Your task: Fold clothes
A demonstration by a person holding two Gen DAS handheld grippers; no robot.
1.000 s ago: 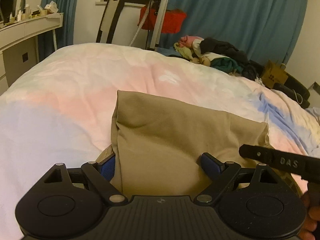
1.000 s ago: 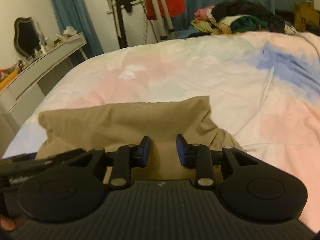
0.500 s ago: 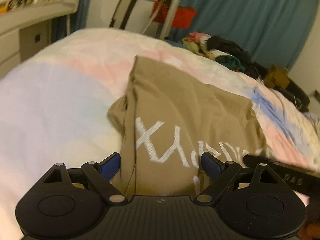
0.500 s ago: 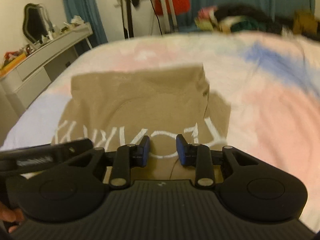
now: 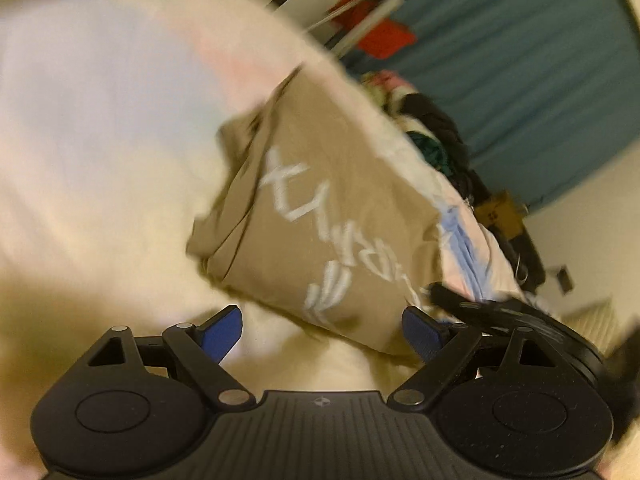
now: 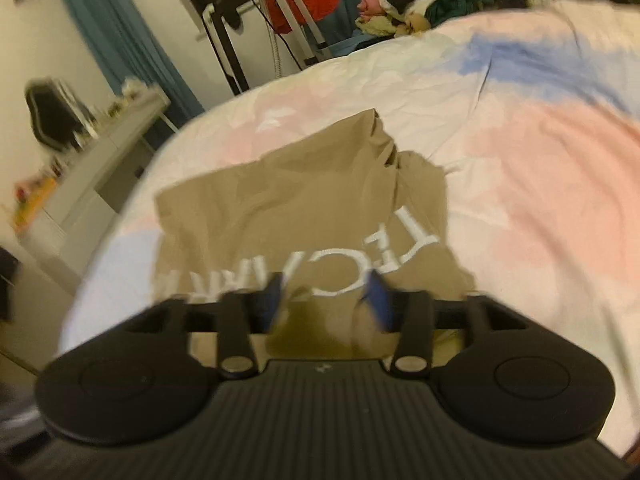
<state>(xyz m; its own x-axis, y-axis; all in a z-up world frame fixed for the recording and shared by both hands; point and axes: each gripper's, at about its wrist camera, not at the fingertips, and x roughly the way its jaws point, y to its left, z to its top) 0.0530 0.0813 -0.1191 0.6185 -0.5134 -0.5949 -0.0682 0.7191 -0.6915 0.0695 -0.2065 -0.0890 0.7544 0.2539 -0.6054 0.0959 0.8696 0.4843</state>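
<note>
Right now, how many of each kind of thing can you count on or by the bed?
Tan shirts with white lettering: 1
Tie-dye bedspreads: 1
Heaps of unfolded clothes: 1
Grippers: 2, the left gripper and the right gripper
Total: 5

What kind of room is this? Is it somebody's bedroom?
Most likely a bedroom. A bed with a pastel duvet fills the view, a tan shirt lies on it, a pile of clothes sits at the far edge, and a dresser stands by the wall.
</note>
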